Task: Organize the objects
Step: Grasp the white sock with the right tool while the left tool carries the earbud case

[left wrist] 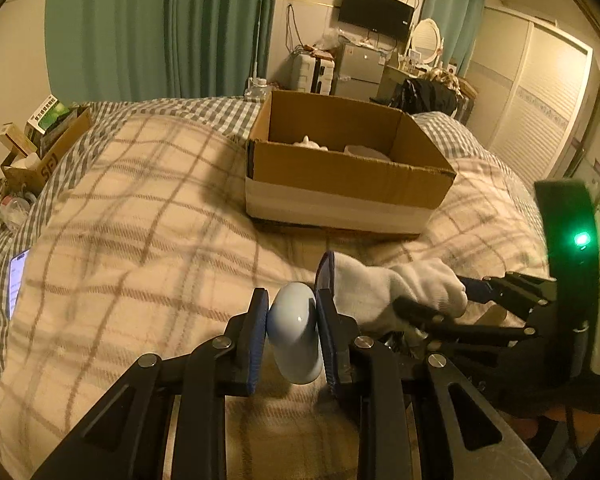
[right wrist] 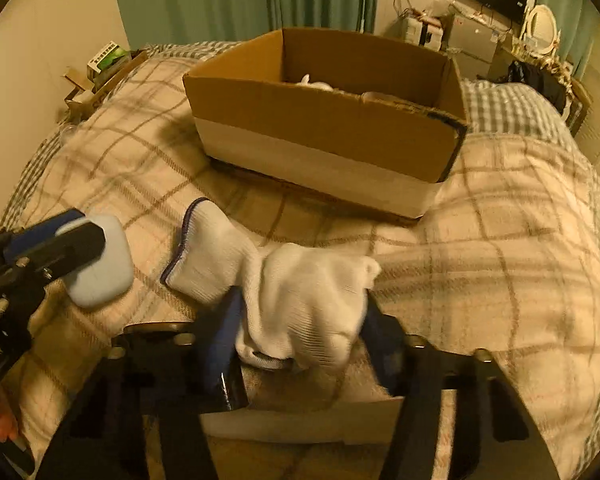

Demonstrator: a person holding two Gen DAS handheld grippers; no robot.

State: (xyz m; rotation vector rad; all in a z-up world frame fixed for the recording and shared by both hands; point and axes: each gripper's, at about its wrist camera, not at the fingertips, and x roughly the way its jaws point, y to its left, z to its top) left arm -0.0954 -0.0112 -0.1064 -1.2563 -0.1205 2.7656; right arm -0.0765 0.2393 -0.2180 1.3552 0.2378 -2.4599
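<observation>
My left gripper [left wrist: 292, 320] is shut on a pale blue rounded case [left wrist: 296, 340] just above the plaid blanket; it also shows in the right wrist view [right wrist: 100, 264]. My right gripper [right wrist: 300, 320] is closed around a white knit glove [right wrist: 300, 292] with a dark blue cuff edge, lying on the blanket; the glove also shows in the left wrist view [left wrist: 396, 284]. An open cardboard box [left wrist: 340, 184] stands on the bed beyond both grippers, with white items inside; it also shows in the right wrist view [right wrist: 324, 128].
A plaid blanket [left wrist: 140, 220] covers the bed. A phone [left wrist: 18, 280] lies at the bed's left edge. A small cardboard box of packets [left wrist: 44, 140] sits far left. A fridge, suitcase and dresser stand at the far wall.
</observation>
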